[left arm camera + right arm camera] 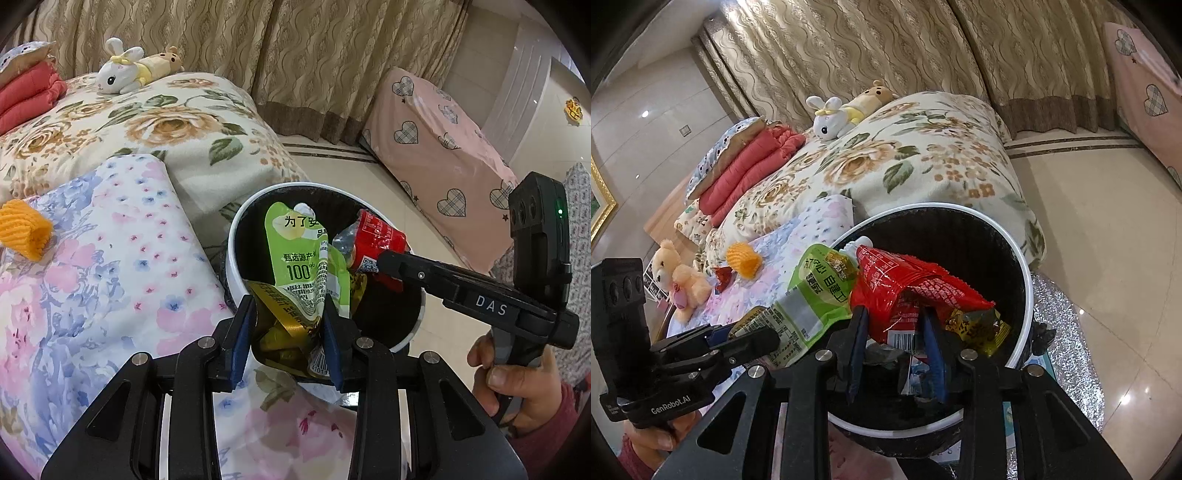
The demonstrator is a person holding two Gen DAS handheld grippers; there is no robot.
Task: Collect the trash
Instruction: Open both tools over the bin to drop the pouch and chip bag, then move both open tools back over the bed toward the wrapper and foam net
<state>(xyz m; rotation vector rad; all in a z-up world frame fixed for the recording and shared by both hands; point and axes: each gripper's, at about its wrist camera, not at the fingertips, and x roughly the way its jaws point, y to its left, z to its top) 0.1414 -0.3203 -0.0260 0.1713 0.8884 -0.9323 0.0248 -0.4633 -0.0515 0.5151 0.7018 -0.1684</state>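
Both tools hang over the mouth of the trash bin [236, 236], each with litter pinched between its fingers. Left tool [290, 317] has its blue-padded jaws closed most of the way on a bunch of wrappers: a green pouch [295, 254] with white print standing up out of the grip, and a crumpled gold wrapper [280, 325] beneath it, both poised over the bin's dark inside. Right tool [895, 328] comes in from the other side, its jaws partly closed around a red snack packet [905, 288], which leans across the rim of the bin; whether the pads press hard on it or only lightly I cannot quite tell, but the packet sits between them and off the bin floor. A yellow wrapper [979, 325] lies just beside it, inside the bin's near wall. From the left camera the right tool's black body is seen with a hand [517, 384] on its grip, a reddish sleeve [546, 435] at the wrist. The bin is white-rimmed with a black liner and stands on the pale tiled floor [1108, 229], right up against the bed [177, 122], whose flowered quilt carries a white plush rabbit [118, 72], folded red bedding [750, 166] and an orange knitted piece [24, 229]. A teddy bear [677, 277] sits at the far side of the bed, and patterned curtains [849, 48] hang behind.
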